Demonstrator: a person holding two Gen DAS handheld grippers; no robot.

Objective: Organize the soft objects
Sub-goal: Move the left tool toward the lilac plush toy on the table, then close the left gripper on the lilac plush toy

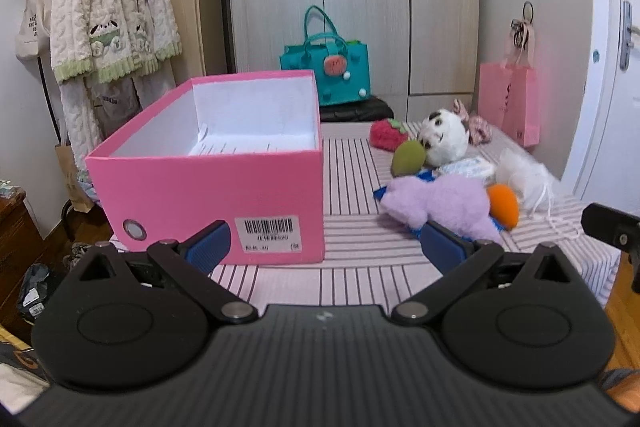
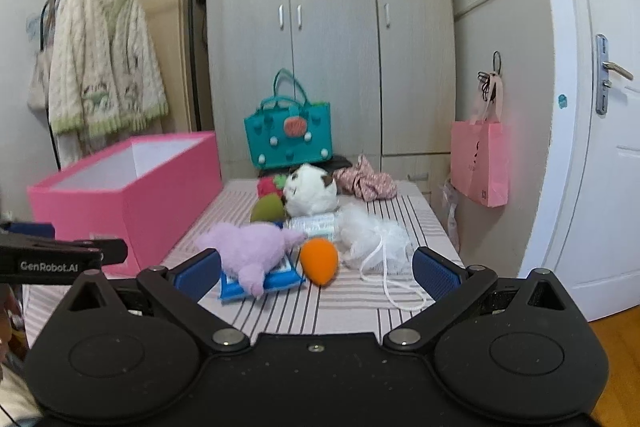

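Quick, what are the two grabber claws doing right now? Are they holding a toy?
Left gripper: open, holding nothing, in front of the pink box.
Right gripper: open, holding nothing, facing the purple plush.

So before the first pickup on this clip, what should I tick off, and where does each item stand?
1. Left hand-held gripper open and holding nothing: ok.
2. Right hand-held gripper open and holding nothing: ok.
3. Open pink cardboard box upright on the striped cloth, lid off: ok.
4. Box has room: ok, only white paper lining shows inside.
5. Nearest soft items free to grasp: not ok for the fluffy lilac plush toy, which lies on a blue packet; ok for the orange egg-shaped sponge beside it.
6. White mesh bath pouf cord trails loose near the right fingers: cannot tell if it would snag.
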